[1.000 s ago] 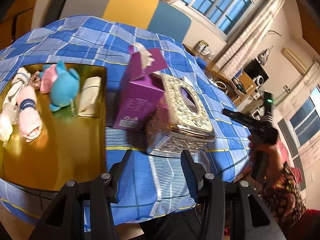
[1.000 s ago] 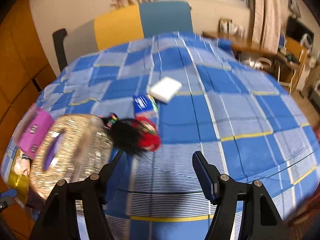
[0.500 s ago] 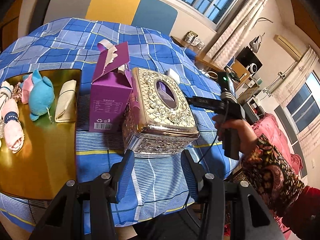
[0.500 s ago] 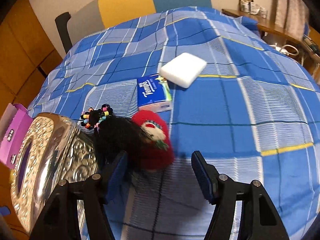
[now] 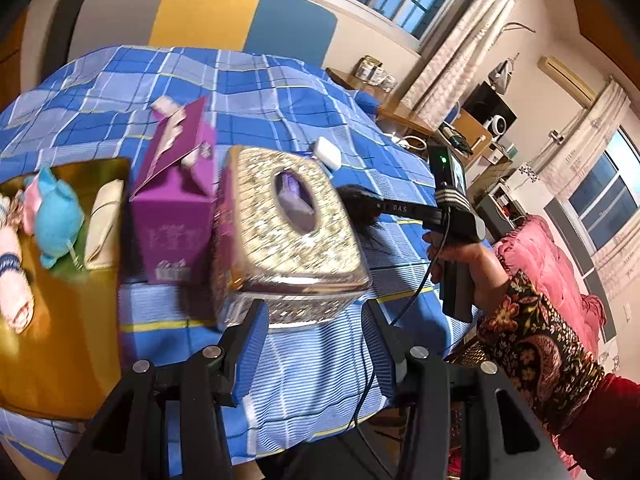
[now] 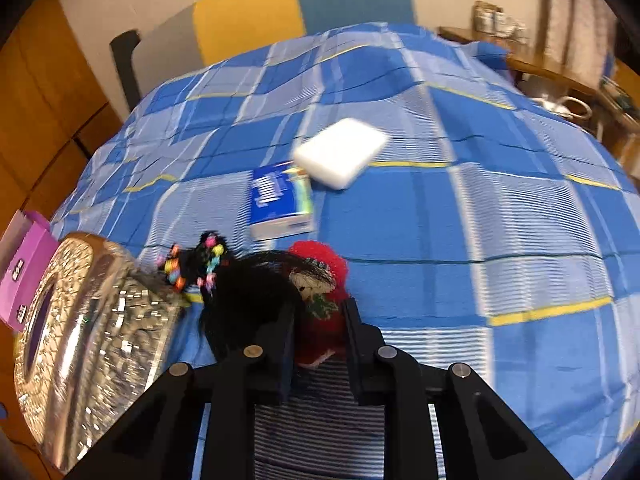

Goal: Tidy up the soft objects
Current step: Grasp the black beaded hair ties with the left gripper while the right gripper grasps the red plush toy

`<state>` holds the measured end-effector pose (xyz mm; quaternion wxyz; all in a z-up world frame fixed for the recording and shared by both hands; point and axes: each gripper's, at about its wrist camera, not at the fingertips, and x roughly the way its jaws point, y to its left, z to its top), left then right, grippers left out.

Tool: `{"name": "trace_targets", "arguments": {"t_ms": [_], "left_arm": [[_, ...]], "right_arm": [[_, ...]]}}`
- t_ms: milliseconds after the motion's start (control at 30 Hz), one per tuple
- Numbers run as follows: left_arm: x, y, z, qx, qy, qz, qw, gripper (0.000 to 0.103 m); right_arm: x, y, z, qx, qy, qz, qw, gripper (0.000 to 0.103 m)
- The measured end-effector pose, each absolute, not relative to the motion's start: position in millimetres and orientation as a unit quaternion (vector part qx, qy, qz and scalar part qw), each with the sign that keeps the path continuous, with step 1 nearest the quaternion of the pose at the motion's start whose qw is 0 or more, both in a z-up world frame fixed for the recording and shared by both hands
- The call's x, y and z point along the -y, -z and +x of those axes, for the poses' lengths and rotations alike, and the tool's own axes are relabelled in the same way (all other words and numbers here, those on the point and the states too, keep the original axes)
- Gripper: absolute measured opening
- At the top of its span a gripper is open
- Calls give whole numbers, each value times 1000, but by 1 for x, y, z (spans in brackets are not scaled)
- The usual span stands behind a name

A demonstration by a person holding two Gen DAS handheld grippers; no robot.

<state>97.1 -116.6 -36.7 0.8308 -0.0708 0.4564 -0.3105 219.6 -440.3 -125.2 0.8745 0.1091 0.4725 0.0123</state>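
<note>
In the right wrist view the doll [image 6: 320, 300], red-clad with long black hair, lies at lower centre on the blue checked cloth [image 6: 460, 220]. Its long axis runs up the frame: the red cap points toward the top, the body toward the camera, and the hair spreads left. The right gripper [image 6: 318, 334] is closing its jaws, with the doll's body between them and both fingers at its sides.

From the left: a silver tissue box [image 6: 92, 336] fills the lower left, just beside the hair, with a purple box [image 6: 26, 264] at the left edge. A beaded hair tie [image 6: 196, 262] lies by the hair. Above the doll sit a blue tissue pack [image 6: 280, 204] and a white block [image 6: 340, 152]. The right half of the cloth is bare up to its far edge.

In the left wrist view a gold tray [image 5: 52, 340] at left holds a rolled pink cloth [image 5: 12, 280], a blue plush toy [image 5: 56, 220] and a cream pouch [image 5: 104, 224]. The left gripper [image 5: 316, 344] hangs open with nothing between its fingers, near the cloth's front edge.
</note>
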Motion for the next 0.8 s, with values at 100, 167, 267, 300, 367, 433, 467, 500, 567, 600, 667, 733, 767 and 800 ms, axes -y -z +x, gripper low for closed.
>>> {"name": "trace_targets", "arguments": {"t_ms": [100,167,267,300,367,433,467,500,567,600,667,733,767,800], "left_arm": [[132,28,100,-451,321,-60,831,48],[146,23,103,-451,334,-51,826,48],[168,16,111,-457,345,-50,818,48],[178,12,115,-456,350,-49,816,48],[198,4,124,-455,367,-59,809,49],[218,-1,132,-456,374,-55,806,52],[233,-3,140,-458,378,-49,803,52],[242,-5,145,-457,379,-48,803,52],[268,-5,160,-456,380,-33,804,54],[277,-2,167,-462,379,-30,801,56],[296,7,185,-481,368,-31,795,56],[312,22,206,-509,356,-39,783,58],[319,30,216,-524,345,-41,778,58],[328,39,227,-539,337,-42,771,58]], "right_arm": [[462,125,209,-470,12,103,877,22],[475,128,204,-471,24,107,875,23],[496,132,201,-482,35,152,862,42],[500,130,201,-481,39,165,860,46],[510,120,196,-462,56,183,866,62],[519,110,190,-441,71,193,874,66],[524,107,187,-432,79,200,876,66],[530,105,185,-427,85,210,875,66],[537,105,183,-424,90,232,871,66],[540,106,183,-426,90,239,868,66],[542,108,184,-431,94,243,864,66],[543,108,184,-433,100,240,863,66],[544,108,184,-432,104,242,863,66],[545,108,184,-430,105,246,862,66]]}}
